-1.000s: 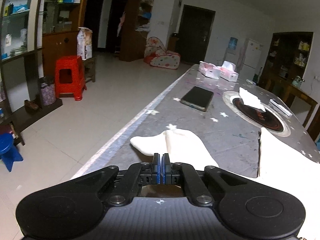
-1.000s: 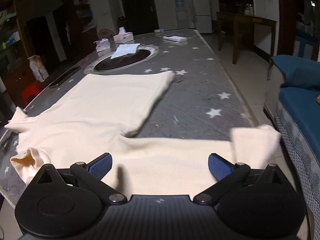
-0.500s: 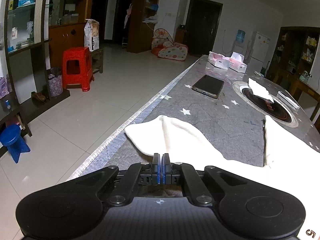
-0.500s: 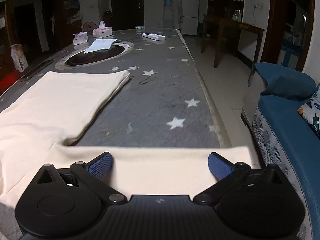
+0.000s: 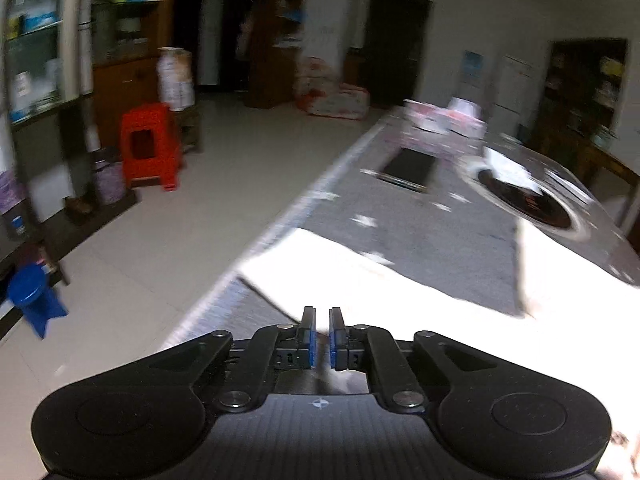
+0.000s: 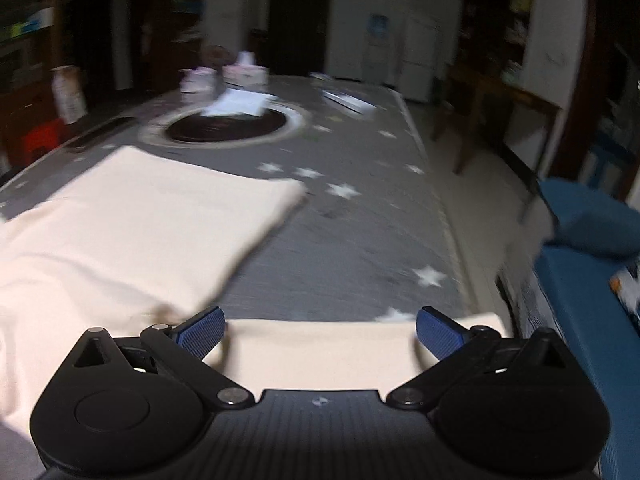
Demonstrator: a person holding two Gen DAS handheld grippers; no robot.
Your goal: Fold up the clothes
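A cream garment [image 6: 132, 232] lies spread on the star-printed bench [image 6: 360, 232]. The right gripper [image 6: 320, 330] has fingers spread wide over its sleeve at 6 o'clock. The left gripper [image 5: 322, 338] shows a narrow gap (blurred); whether it pinches cloth, I cannot tell.

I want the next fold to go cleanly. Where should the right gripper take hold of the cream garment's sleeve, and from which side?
Probably at the sleeve's free end, near the table's right edge. It lies flat as a long band straight across between the open fingers of the right gripper, so come in low from the near side, slide one finger under the cuff edge and pinch there.
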